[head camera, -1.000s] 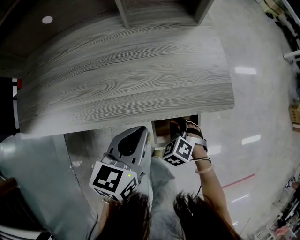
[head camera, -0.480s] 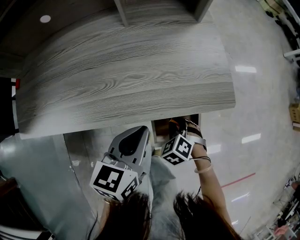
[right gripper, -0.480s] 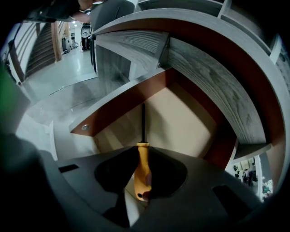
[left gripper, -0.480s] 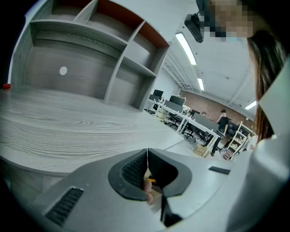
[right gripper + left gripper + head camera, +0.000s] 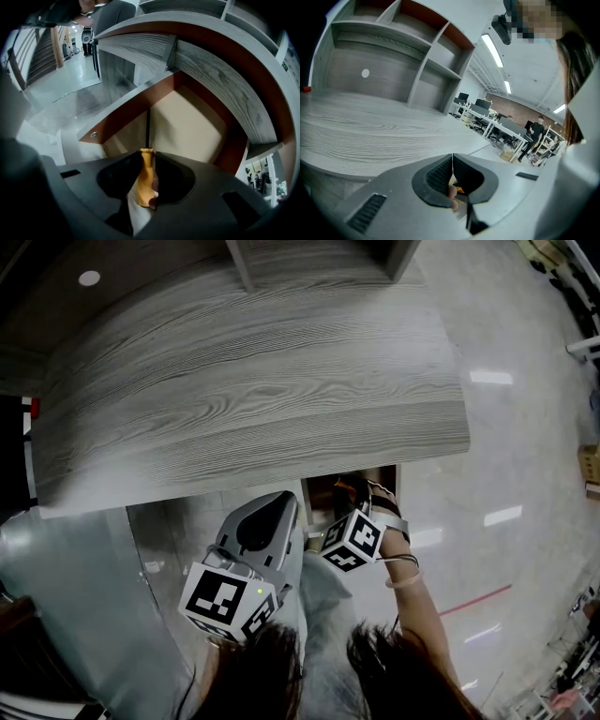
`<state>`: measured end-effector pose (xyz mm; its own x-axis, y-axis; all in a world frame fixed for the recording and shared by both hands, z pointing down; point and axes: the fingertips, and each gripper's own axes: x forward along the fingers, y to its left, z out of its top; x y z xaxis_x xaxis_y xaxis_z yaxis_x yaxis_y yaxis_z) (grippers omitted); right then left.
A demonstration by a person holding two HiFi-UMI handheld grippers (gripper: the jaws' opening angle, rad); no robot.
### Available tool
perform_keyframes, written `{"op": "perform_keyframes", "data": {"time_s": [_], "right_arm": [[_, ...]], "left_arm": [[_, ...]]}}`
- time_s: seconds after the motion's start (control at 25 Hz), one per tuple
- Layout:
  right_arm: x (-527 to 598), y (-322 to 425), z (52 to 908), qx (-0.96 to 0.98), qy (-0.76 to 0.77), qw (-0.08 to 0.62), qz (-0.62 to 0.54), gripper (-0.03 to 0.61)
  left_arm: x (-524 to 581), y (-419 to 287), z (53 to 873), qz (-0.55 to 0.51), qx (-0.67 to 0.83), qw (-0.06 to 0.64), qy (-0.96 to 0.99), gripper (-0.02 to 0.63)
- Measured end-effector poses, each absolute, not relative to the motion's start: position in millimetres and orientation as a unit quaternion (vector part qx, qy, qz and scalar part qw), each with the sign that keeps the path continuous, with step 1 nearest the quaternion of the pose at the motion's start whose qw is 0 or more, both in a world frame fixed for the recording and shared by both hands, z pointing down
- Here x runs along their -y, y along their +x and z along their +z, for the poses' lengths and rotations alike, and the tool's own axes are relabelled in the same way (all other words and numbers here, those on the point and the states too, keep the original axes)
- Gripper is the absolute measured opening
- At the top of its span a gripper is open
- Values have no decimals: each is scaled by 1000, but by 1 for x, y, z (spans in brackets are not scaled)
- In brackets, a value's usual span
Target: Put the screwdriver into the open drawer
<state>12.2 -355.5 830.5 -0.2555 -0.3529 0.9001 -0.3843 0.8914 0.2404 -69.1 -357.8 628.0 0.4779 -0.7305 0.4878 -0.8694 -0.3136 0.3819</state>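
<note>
The right gripper [image 5: 149, 157] is clamped on the screwdriver [image 5: 146, 180], its jaws pressed against the orange handle (the thin black shaft sticks out past the tips). The shaft points into the open drawer [image 5: 136, 110] beneath the desk [image 5: 253, 381]. The left gripper [image 5: 452, 161] has its jaws pressed together on nothing, near the desk's edge.
</note>
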Motion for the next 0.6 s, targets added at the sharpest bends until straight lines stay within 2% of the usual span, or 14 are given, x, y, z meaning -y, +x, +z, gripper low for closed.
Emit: {"op": "perform_keyframes", "data": {"time_s": [0.6], "right_arm": [[353,16,801,806,267,529,23,106]], "left_arm": [[347,-61,617,111,501,298,805,18]]}}
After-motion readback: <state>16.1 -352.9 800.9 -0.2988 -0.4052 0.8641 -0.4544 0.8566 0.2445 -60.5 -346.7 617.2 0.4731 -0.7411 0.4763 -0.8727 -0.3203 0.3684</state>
